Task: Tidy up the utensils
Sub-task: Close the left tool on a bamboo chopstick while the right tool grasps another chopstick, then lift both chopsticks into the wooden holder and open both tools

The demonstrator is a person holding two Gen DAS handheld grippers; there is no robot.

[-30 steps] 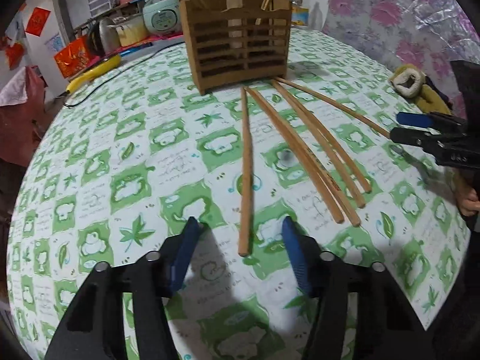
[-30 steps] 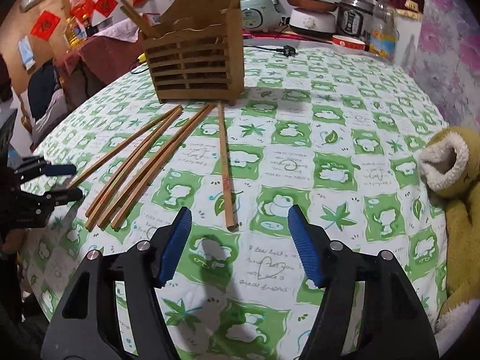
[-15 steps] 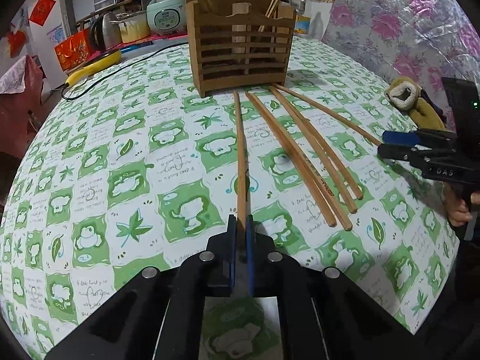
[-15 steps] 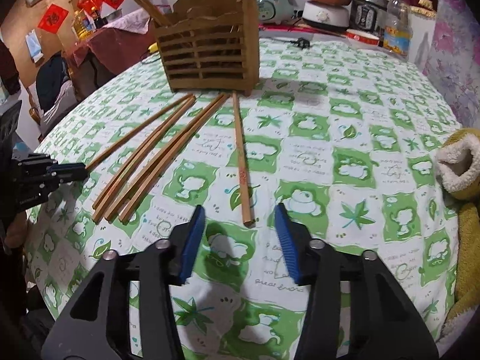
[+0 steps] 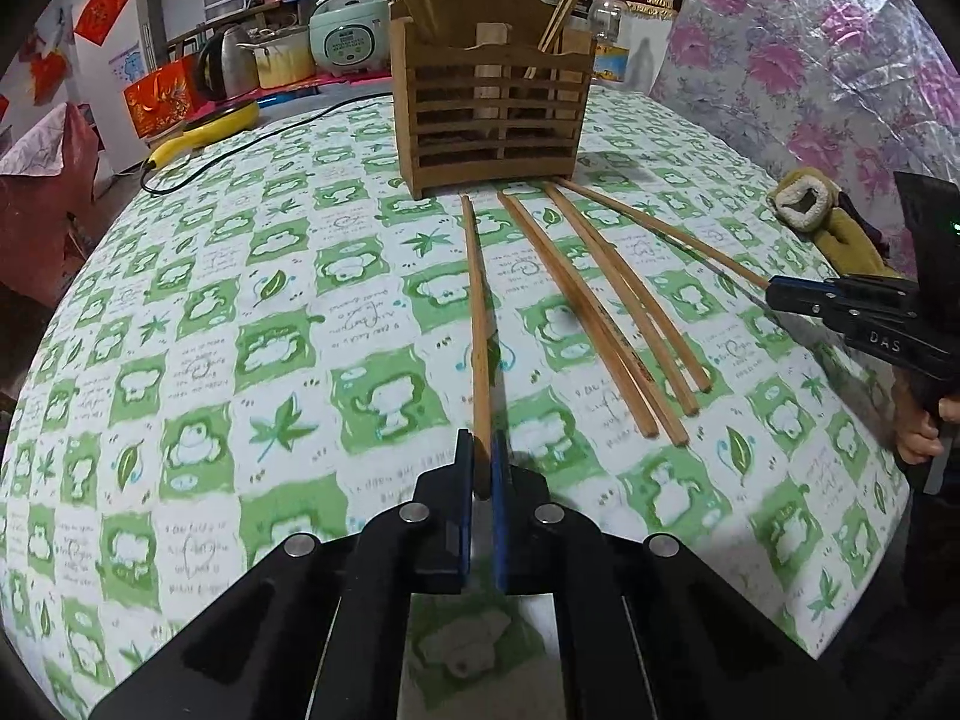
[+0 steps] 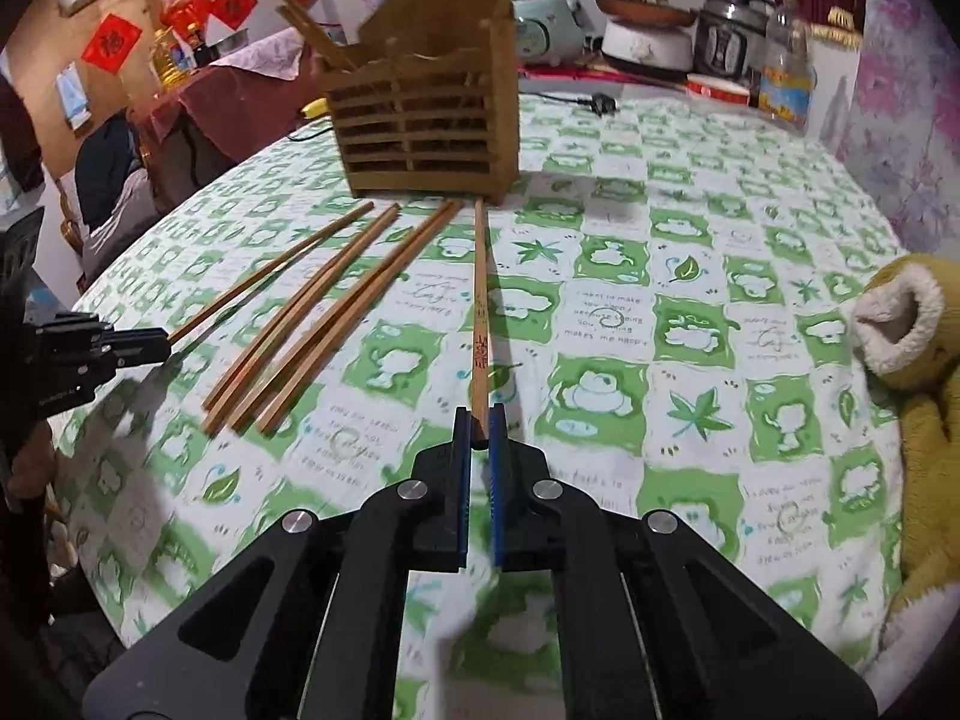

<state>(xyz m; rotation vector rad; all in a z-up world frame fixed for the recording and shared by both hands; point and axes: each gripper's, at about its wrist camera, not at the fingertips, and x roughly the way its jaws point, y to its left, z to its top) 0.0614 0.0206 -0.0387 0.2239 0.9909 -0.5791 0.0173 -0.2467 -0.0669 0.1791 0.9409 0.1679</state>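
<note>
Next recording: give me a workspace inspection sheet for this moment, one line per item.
Surface: round table under a green-and-white frog-print cloth.
Job's things: wooden holder with some chopsticks inside; four loose chopsticks lying before it; two more gripped.
Clutter: yellow fleece-lined item at the table edge.
Grippers: left gripper shut on leftmost chopstick; right gripper, jaws just been closing, shut on rightmost chopstick.
Cables: black cable across the far side.
Surroundings: rice cooker, kettle, floral sheet.
</note>
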